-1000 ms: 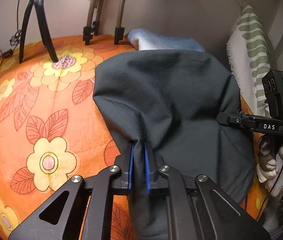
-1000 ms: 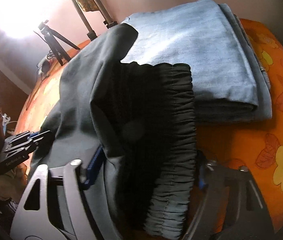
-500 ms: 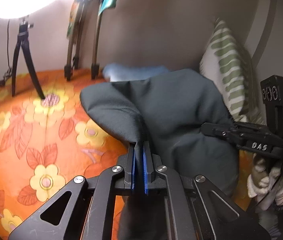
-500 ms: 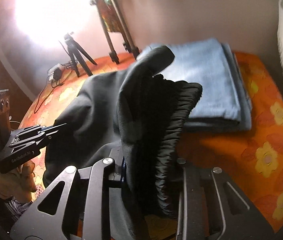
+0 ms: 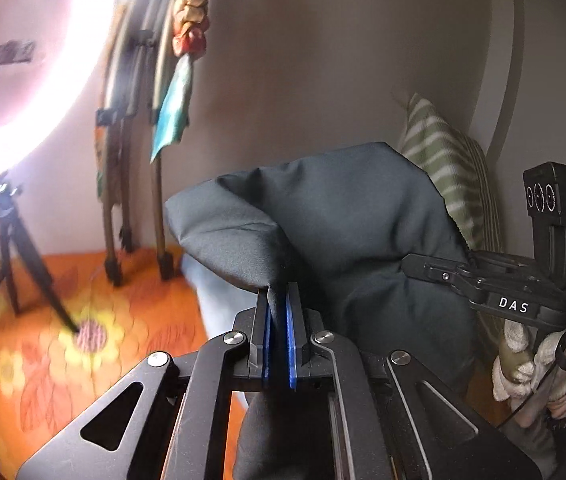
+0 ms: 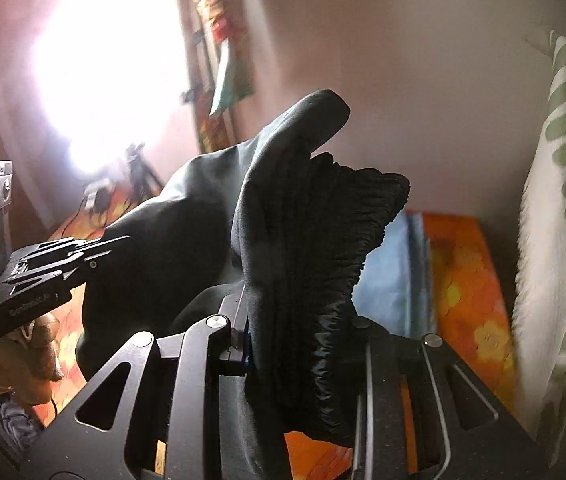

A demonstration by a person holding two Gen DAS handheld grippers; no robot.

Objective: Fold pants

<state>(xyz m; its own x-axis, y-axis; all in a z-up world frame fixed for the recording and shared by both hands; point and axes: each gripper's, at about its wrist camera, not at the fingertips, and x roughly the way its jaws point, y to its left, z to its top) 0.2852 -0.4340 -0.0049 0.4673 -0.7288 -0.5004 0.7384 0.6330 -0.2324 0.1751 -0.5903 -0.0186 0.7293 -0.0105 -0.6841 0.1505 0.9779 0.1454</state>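
A home bedroom doubling as a recording spot: an orange bedspread printed with yellow flowers (image 5: 43, 360) covers the bed, a green-and-white striped pillow (image 6: 563, 208) leans on the plain wall, and a glowing ring light (image 5: 15, 60) stands on a black tripod (image 5: 19, 264).

Orange floral bed (image 5: 23, 360) w/ blue folded garment (image 6: 387, 276)

Ring light (image 5: 23, 52) glare, seemingly motion-blurred.

Pants (image 5: 347, 224) dk charcoal-grey, waistband (image 6: 335, 264) blk. Bed cover (image 5: 35, 364) orange w/ yellow flowers; pillow (image 6: 563, 200) white w/ green stripes. Folded cloth (image 6: 387, 276) lt blue; claw pads (image 5: 291, 344) blue.
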